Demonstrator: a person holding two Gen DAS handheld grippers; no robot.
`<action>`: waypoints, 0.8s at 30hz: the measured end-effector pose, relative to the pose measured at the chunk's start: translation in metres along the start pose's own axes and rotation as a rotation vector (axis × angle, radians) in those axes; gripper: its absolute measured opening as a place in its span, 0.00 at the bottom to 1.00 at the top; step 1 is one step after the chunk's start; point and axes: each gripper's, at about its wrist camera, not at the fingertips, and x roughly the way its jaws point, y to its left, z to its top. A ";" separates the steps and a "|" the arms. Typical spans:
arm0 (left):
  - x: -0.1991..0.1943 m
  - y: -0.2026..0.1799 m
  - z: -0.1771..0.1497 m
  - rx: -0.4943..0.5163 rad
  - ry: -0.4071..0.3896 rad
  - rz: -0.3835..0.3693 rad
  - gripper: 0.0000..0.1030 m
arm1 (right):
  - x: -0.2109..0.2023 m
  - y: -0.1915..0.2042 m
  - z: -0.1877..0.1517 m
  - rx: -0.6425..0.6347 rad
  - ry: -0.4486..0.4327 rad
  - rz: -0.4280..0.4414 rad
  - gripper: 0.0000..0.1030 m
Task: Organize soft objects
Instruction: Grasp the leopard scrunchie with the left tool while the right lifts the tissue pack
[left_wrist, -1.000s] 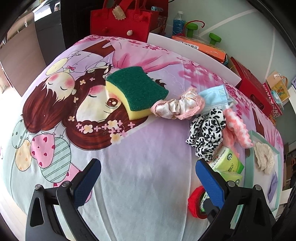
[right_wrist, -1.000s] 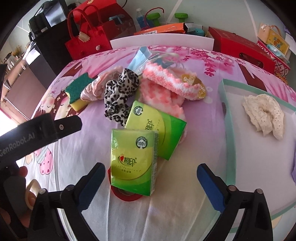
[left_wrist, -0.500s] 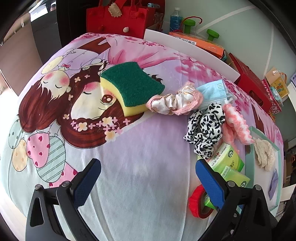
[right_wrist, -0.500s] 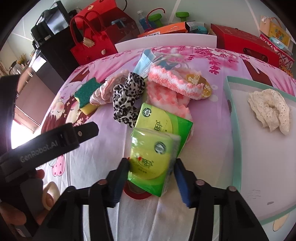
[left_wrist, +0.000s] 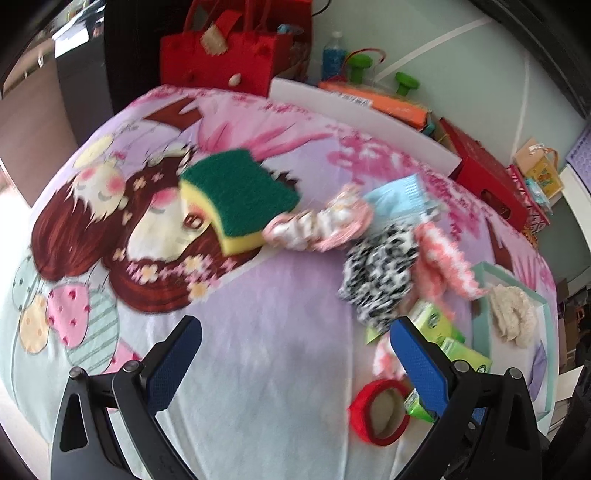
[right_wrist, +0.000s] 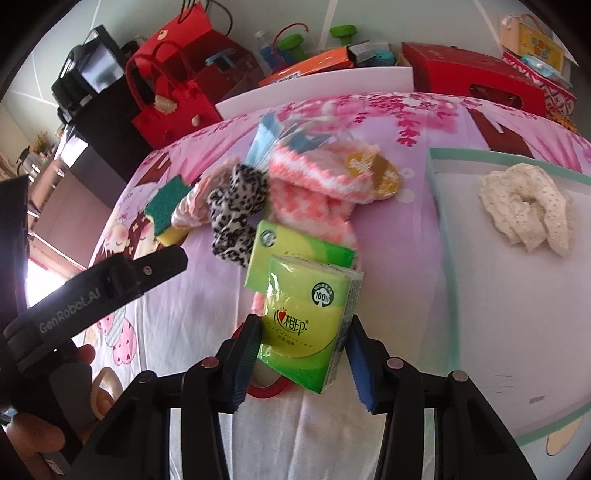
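Your right gripper (right_wrist: 304, 354) pinches a green tissue pack (right_wrist: 308, 325), pads pressed on both its sides, jaws closing a touch more; the pack is lifted clear of the cloth (right_wrist: 192, 314), over a red tape ring (right_wrist: 271, 387). Your left gripper (left_wrist: 295, 354) hangs spread wide with nothing between its pads, above bare cloth.

A second tissue pack (right_wrist: 291, 247) lies just beyond the held one. To the right sits a tray (right_wrist: 443, 229) with a cream scrunchie (right_wrist: 528, 210) in it.

Farther on is a pile: leopard scrunchie (right_wrist: 236, 210), pink fuzzy socks (right_wrist: 317, 184), pale pink scrunchie (left_wrist: 317, 225) and blue mask (left_wrist: 399, 195), all touching or overlapping. A sponge (left_wrist: 236, 195) lies left of the pile, touching the pale pink scrunchie. Red bags (left_wrist: 221, 51) stand beyond the far edge.
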 end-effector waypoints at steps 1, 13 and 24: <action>-0.001 -0.003 0.001 0.006 -0.010 -0.009 0.99 | -0.001 -0.002 0.001 0.007 -0.004 0.001 0.47; 0.013 -0.036 0.012 0.064 -0.088 -0.125 0.84 | -0.027 -0.034 0.011 0.096 -0.083 -0.010 0.47; 0.034 -0.043 0.008 0.078 -0.073 -0.146 0.38 | -0.034 -0.054 0.014 0.163 -0.105 -0.009 0.47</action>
